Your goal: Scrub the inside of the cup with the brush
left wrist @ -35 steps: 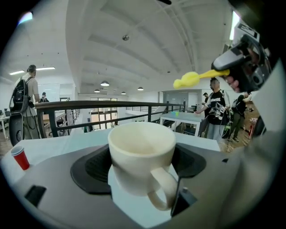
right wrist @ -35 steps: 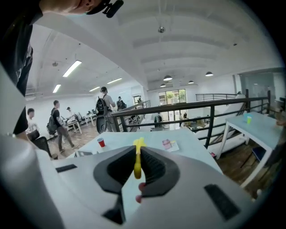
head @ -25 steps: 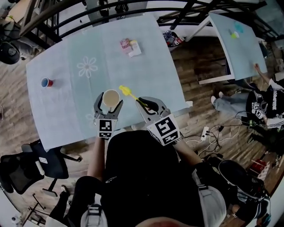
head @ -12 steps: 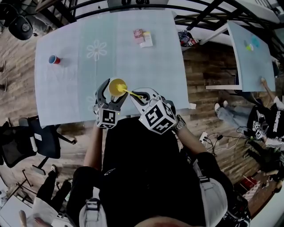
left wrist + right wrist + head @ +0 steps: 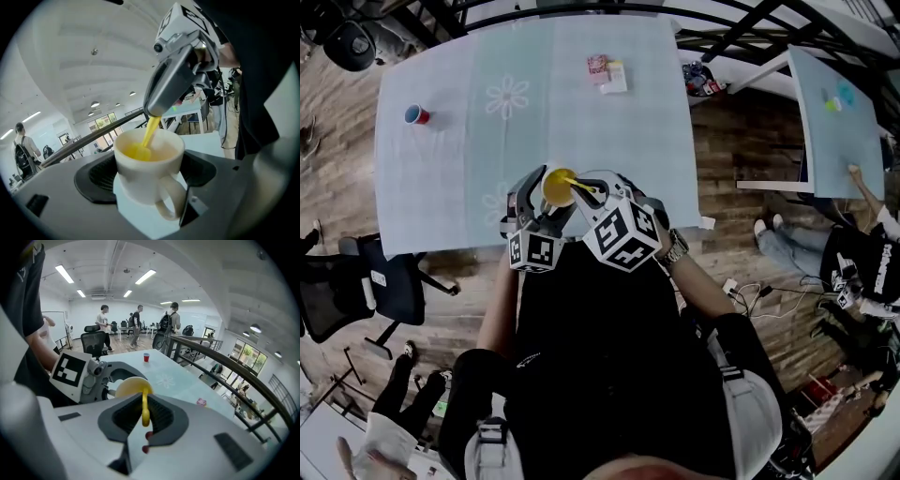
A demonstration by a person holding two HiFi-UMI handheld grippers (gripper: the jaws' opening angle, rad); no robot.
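Note:
A white cup (image 5: 147,173) with its handle toward the camera sits between the jaws of my left gripper (image 5: 150,164), which is shut on it. A yellow brush (image 5: 149,133) slants down into the cup, its head against the inner wall. My right gripper (image 5: 144,416) is shut on the brush handle (image 5: 145,408), just right of and above the cup (image 5: 129,386). In the head view, the cup (image 5: 558,186) is held over the near edge of the table, with the left gripper (image 5: 546,192) and right gripper (image 5: 592,192) close together.
The pale blue table (image 5: 469,159) carries a small red cup (image 5: 416,114) at far left and pink and white packets (image 5: 607,73) at the back. An office chair (image 5: 384,281) stands at the left and a second table (image 5: 839,112) at the right. People stand far off.
A second ago the brush head was outside the cup, to its right. It has gone into the cup, and both grippers have drawn together and nearer to the person.

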